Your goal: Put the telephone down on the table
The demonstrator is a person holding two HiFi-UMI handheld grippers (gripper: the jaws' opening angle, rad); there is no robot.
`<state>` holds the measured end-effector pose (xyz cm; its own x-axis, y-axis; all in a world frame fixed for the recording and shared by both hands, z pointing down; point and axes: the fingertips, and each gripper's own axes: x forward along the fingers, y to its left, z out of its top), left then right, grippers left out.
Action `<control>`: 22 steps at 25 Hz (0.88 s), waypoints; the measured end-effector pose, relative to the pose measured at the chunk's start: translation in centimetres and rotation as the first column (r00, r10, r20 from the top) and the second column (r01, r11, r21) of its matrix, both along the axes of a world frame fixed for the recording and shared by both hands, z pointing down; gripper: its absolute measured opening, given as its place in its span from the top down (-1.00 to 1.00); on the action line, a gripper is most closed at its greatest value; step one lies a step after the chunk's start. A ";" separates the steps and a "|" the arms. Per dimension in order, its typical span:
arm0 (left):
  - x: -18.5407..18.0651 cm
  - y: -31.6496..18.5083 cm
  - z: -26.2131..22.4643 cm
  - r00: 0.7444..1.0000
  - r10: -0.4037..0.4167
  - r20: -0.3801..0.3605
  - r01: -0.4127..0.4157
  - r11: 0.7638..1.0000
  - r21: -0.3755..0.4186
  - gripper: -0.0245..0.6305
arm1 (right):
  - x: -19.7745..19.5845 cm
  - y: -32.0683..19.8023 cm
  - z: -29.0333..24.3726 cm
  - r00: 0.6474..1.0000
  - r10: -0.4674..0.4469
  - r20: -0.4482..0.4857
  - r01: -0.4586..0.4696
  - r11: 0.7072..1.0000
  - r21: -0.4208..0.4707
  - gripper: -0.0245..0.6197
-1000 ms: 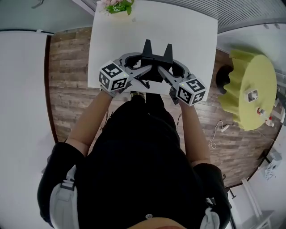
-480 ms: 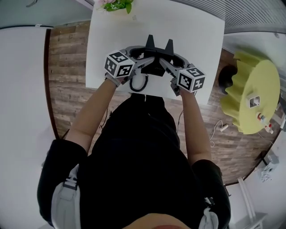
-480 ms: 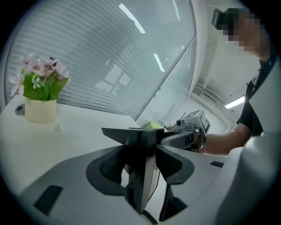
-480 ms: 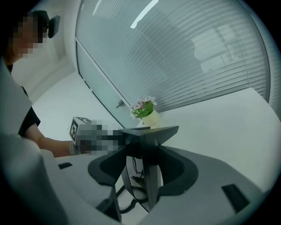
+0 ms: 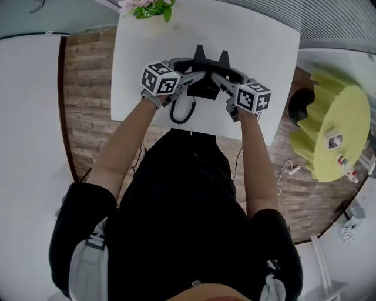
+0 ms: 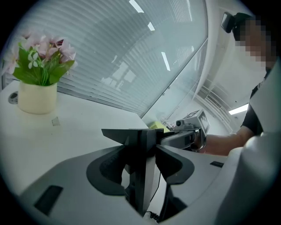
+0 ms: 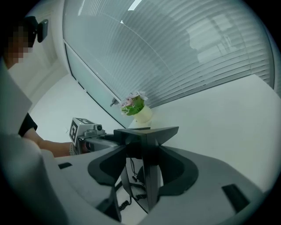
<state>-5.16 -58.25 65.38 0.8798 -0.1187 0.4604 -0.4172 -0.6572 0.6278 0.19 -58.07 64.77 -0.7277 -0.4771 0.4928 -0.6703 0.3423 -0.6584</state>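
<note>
The left gripper (image 5: 198, 54) and right gripper (image 5: 223, 58) are each clenched on opposite sides of the black telephone (image 5: 202, 89), probably to keep it level; it sits just inside the table's (image 5: 258, 53) near edge, midway along; its coiled cord (image 5: 183, 111) droops toward that edge.

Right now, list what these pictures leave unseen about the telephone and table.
- The telephone: head view, mostly covered by the left tool and right tool.
- Whether it touches the table: hidden beneath; each tool's body blocks its view.
- Flowers: head view, cut by top edge.
- Items on yellow table: too small.
</note>
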 end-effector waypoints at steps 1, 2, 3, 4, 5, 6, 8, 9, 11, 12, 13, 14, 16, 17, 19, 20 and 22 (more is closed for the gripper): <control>0.1 -0.4 0.3 1.000 -0.003 0.000 0.003 1.000 -0.009 0.27 | 0.1 -0.4 0.3 1.000 0.002 0.006 -0.002 1.000 -0.008 0.21; 0.1 -0.7 0.6 1.000 -0.008 -0.003 0.007 1.000 -0.020 0.27 | 0.2 -0.7 0.6 1.000 0.005 0.013 -0.004 1.000 -0.016 0.21; 0.1 -1.0 0.9 1.000 -0.014 -0.006 0.014 0.999 -0.032 0.27 | 0.2 -1.1 0.9 1.000 0.008 0.020 -0.007 1.000 -0.023 0.21; 0.2 -1.3 1.2 1.000 -0.021 -0.009 0.021 0.999 -0.044 0.27 | 0.3 -1.4 1.2 1.000 0.010 0.026 -0.010 0.999 -0.031 0.21; 0.2 -1.6 1.5 1.000 -0.028 -0.013 0.027 0.998 -0.056 0.27 | 0.3 -1.6 1.5 0.999 0.013 0.031 -0.012 0.999 -0.040 0.21; 0.2 -1.8 1.8 0.999 -0.034 -0.016 0.033 0.997 -0.069 0.27 | 0.4 -1.8 1.8 0.999 0.017 0.036 -0.015 0.999 -0.049 0.21; 0.3 -2.3 2.4 0.999 -0.042 -0.023 0.040 0.995 -0.093 0.27 | 0.5 -2.3 2.4 0.999 0.026 0.047 -0.022 0.997 -0.068 0.21; 0.3 -2.5 2.8 0.999 -0.045 -0.026 0.042 0.994 -0.105 0.27 | 0.6 -2.6 2.7 0.998 0.031 0.052 -0.027 0.997 -0.076 0.21; 0.4 -3.0 3.4 0.998 -0.052 -0.032 0.047 0.990 -0.132 0.27 | 0.7 -3.0 3.3 0.997 0.041 0.060 -0.035 0.995 -0.093 0.21; 0.4 -3.2 3.7 0.998 -0.057 -0.035 0.051 0.988 -0.146 0.27 | 0.7 -3.2 3.6 0.997 0.045 0.063 -0.039 0.994 -0.101 0.21; 0.5 -3.3 3.9 0.997 -0.062 -0.039 0.055 0.986 -0.158 0.27 | 0.7 -3.3 3.8 0.997 0.050 0.066 -0.043 0.993 -0.109 0.21; 0.5 -3.5 4.1 0.997 -0.066 -0.042 0.058 0.984 -0.167 0.27 | 0.8 -3.5 4.0 0.996 0.054 0.068 -0.046 0.992 -0.116 0.21; 0.6 -3.7 4.4 0.996 -0.068 -0.051 0.058 0.982 -0.179 0.27 | 0.8 -3.7 4.3 0.995 0.061 0.073 -0.052 0.991 -0.125 0.21; 0.5 -3.7 4.5 0.996 -0.066 -0.057 0.054 0.982 -0.182 0.26 | 0.7 -3.7 4.4 0.995 0.063 0.078 -0.052 0.990 -0.127 0.21; 0.5 -3.7 4.5 0.996 -0.059 -0.067 0.046 0.982 -0.183 0.26 | 0.7 -3.7 4.5 0.994 0.060 0.086 -0.049 0.990 -0.129 0.21; 0.5 -3.7 4.5 0.996 -0.058 -0.070 0.045 0.983 -0.181 0.26 | 0.7 -3.7 4.4 0.994 0.058 0.091 -0.047 0.991 -0.127 0.21; 0.6 -3.9 4.4 0.995 -0.060 -0.077 0.046 0.984 -0.172 0.26 | 0.8 -3.9 4.3 0.993 0.056 0.100 -0.043 0.992 -0.122 0.21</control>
<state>-4.52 -62.12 69.80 0.9098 -0.0929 0.4045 -0.3914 -0.5162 0.7618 1.03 -61.93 69.10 -0.7545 -0.4561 0.4719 -0.6109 0.2252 -0.7590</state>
